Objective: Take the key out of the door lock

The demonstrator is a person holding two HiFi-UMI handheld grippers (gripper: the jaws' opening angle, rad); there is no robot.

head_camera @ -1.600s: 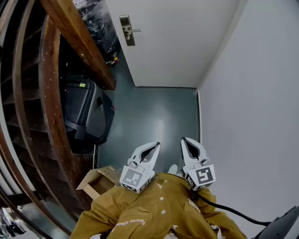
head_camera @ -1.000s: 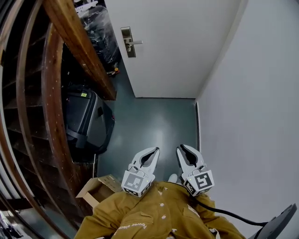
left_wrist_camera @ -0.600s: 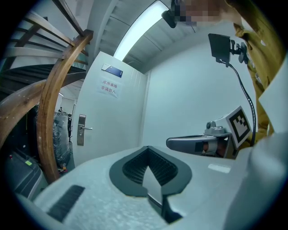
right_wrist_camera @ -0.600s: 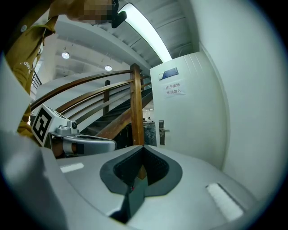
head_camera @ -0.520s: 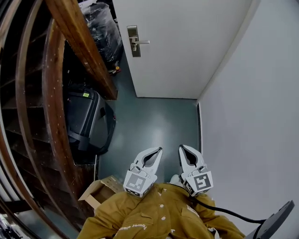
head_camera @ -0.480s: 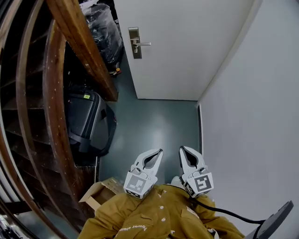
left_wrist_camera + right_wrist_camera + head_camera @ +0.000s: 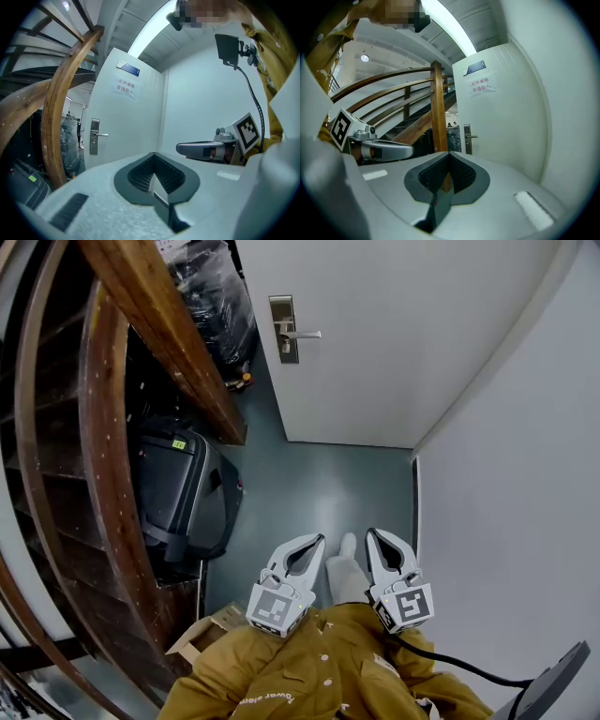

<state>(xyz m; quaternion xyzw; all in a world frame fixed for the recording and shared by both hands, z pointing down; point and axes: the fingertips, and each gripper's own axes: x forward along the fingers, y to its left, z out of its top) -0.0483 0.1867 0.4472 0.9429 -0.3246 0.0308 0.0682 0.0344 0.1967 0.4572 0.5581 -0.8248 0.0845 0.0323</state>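
The white door (image 7: 394, 334) stands far ahead, with a metal lock plate (image 7: 284, 329) and lever handle (image 7: 307, 335) on its left side. I cannot make out a key at this distance. My left gripper (image 7: 319, 539) and right gripper (image 7: 372, 533) are held side by side close to the person's body, both pointing at the door. Both are shut with nothing between the jaws. The left gripper view shows the lock plate (image 7: 94, 137) far beyond the left gripper (image 7: 153, 154). In the right gripper view the lock plate (image 7: 467, 138) shows beyond the right gripper (image 7: 448, 153).
A wooden stair banister (image 7: 159, 334) runs along the left, with a black suitcase (image 7: 183, 488) and a cardboard box (image 7: 208, 626) beneath it. Plastic-wrapped goods (image 7: 211, 287) stand left of the door. A white wall (image 7: 516, 521) closes the right side. A foot (image 7: 345, 573) shows between the grippers.
The right gripper's jaws have closed. The person has stepped toward the door: a foot now shows between the grippers and the lock plate sits lower and further right in the head view.
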